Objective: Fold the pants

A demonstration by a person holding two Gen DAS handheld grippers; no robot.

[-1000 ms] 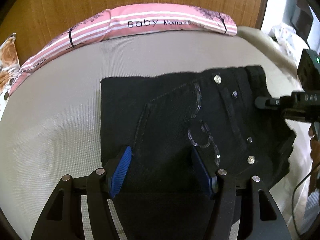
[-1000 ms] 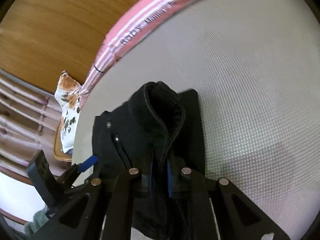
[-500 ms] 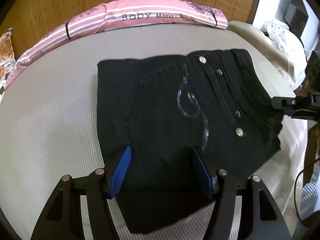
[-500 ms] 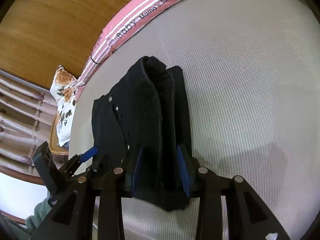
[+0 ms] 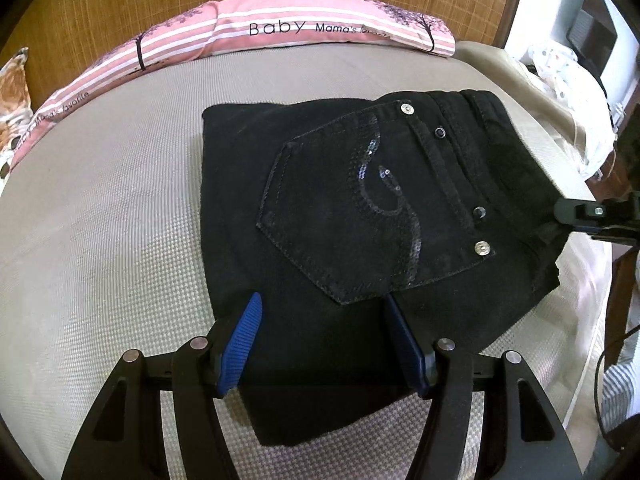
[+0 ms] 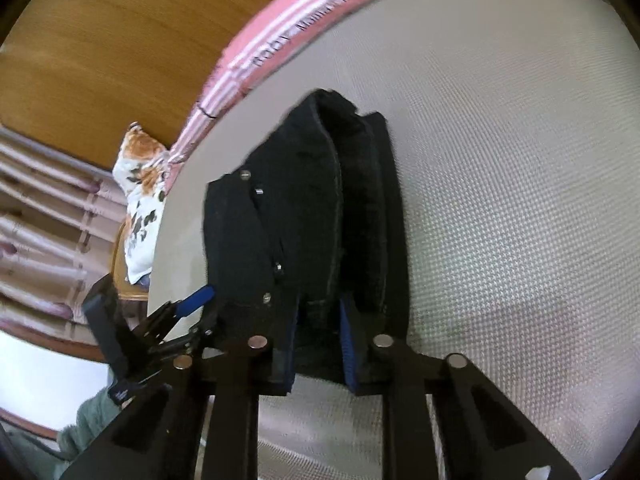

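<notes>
Left wrist view: the black jeans (image 5: 340, 216) lie folded into a compact stack on the bed (image 5: 100, 220), back pocket with sequin swirl (image 5: 384, 200) uppermost, waistband toward the right edge. The left tool (image 5: 322, 344) stands wide, its blue pads (image 5: 240, 348) straddling the near edge of the stack, gripping nothing. The right tool (image 5: 576, 212) shows at the waistband side.

In the right wrist view, the right tool (image 6: 320, 344) is parted narrowly about the thick waistband layers (image 6: 320, 220); whether the pads press the cloth cannot be told.

Assessment: denim is heavy for cloth, soft yet fairly stiff at seams and waistband; layers may slide and spring open. Best hold is on the thick seamed edge, all layers together. A pink striped pillow (image 5: 280, 28) lies at the headboard.
</notes>
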